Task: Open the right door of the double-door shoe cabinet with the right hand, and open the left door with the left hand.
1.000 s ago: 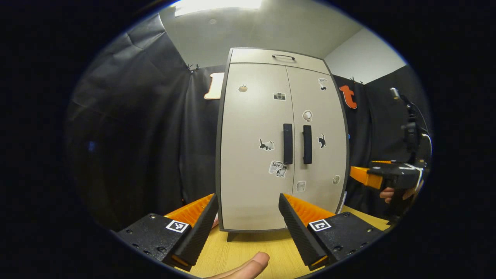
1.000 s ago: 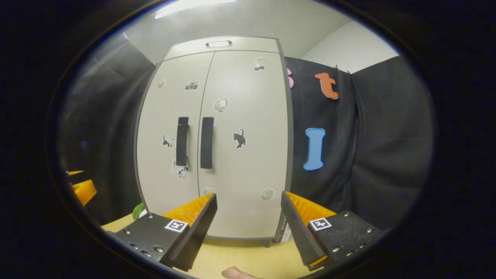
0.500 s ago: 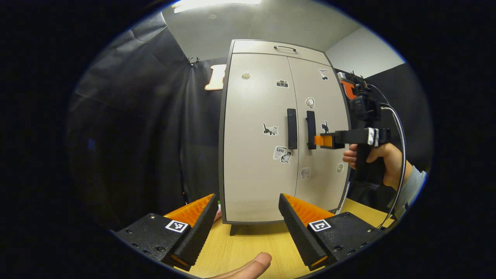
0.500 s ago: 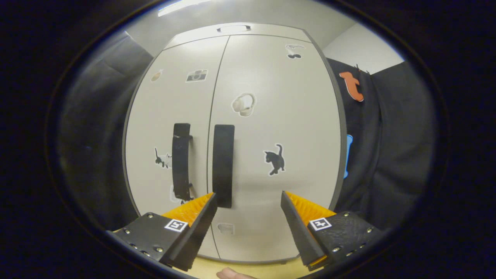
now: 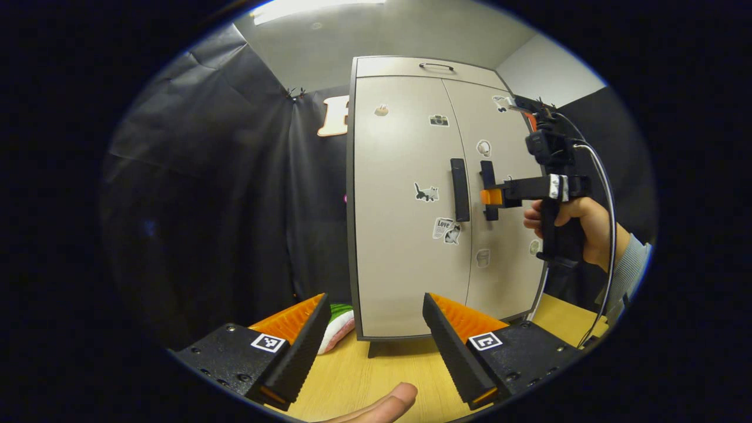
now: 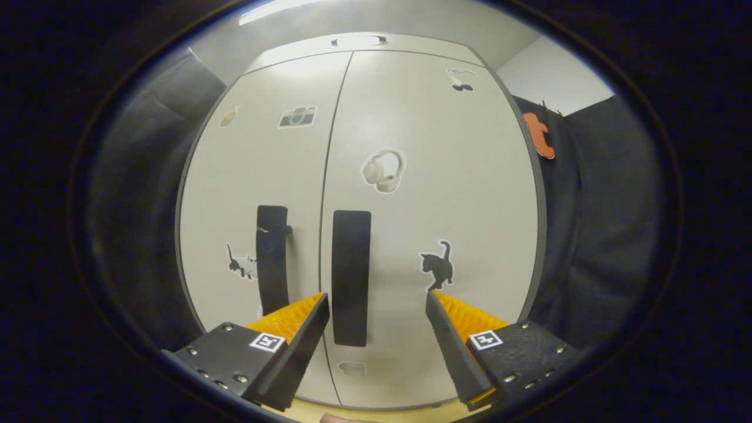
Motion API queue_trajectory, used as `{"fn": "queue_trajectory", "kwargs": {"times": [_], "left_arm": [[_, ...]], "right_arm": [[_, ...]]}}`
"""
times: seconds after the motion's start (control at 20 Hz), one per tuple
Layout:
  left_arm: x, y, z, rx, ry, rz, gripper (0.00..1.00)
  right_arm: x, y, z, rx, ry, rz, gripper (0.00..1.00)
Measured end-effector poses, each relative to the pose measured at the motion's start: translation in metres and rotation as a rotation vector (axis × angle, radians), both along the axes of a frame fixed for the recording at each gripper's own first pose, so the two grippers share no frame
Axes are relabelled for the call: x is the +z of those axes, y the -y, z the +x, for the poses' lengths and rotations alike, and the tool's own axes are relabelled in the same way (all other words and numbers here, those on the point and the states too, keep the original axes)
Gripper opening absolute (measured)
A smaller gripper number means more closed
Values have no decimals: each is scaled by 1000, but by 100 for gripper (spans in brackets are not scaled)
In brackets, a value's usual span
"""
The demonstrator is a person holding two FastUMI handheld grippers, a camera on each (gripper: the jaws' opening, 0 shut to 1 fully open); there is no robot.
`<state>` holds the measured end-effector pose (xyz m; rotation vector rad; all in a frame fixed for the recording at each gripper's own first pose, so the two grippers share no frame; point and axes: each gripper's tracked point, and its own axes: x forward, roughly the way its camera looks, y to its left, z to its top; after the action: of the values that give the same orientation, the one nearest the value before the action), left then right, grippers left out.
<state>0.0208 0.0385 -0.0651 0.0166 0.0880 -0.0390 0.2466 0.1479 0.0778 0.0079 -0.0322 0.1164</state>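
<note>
The tall pale-grey shoe cabinet with a dark frame (image 5: 411, 235) stands upright on the light wooden surface (image 5: 364, 376), both of its doors closed and flush. In the right gripper view the same cabinet looms close. The left door (image 5: 405, 194) carries small stickers: a cat, a camera and a paper-like label. The right door (image 6: 435, 176) carries a headphone sticker (image 6: 382, 170) and a black cat sticker (image 6: 437, 265). 2 black vertical bar handles sit side by side at the centre seam: the left handle (image 5: 460, 189) and the right handle (image 6: 351, 276).

The left tool (image 5: 373, 335) hovers low over the surface, well apart from the cabinet, released with its 2 fingers spread wide and nothing between them. A fingertip of the person's hand (image 5: 382, 405) shows at the bottom edge. Just behind the left finger, a soft pink, white and green object (image 5: 338, 326) lies on the surface beside the cabinet's base.

The right tool (image 6: 376, 329) is also released, its fingers spread apart, with the lower end of the right handle showing between them, closer to the left finger; neither finger clearly presses on it. In the left gripper view, this tool, held by a hand (image 5: 578, 226) in a grey sleeve, has its tips right at the right handle.
</note>
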Motion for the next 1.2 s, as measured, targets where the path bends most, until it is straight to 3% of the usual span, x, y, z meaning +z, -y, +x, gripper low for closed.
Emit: {"fn": "queue_trajectory", "kwargs": {"times": [0.25, 0.3, 0.35, 0.4, 0.45, 0.5, 0.55, 0.7, 0.75, 1.2], "left_arm": [[-9, 0, -13, -13, -21, -20, 98], [-8, -2, -14, -7, -21, -21, 99], [-7, -5, -15, 1, -23, -19, 99], [-7, -8, -16, 11, -24, -17, 99], [-5, -9, -18, 20, -21, -21, 99], [-4, -11, -20, 31, -16, -35, 99], [-1, -12, -22, 38, -14, -48, 97], [5, -12, -33, 38, -4, -61, 97], [9, -12, -36, 39, 5, -56, 97], [22, 5, -55, 27, 17, -46, 97]], "right_arm": [[13, -9, 14, -28, -32, 69, 80], [11, -13, 14, -32, -38, 61, 72], [13, -19, 13, -30, -34, 58, 56], [10, -23, 14, -40, -42, 38, 49], [10, -21, 14, -41, -44, 27, 29], [7, -23, 14, -33, -50, 47, 29], [9, -22, 13, -23, -47, 37, 21], [8, -20, 4, 5, -74, 46, 21], [9, -19, 6, 22, -83, 39, 11], [17, -9, -21, 124, -108, 56, 11]]}}
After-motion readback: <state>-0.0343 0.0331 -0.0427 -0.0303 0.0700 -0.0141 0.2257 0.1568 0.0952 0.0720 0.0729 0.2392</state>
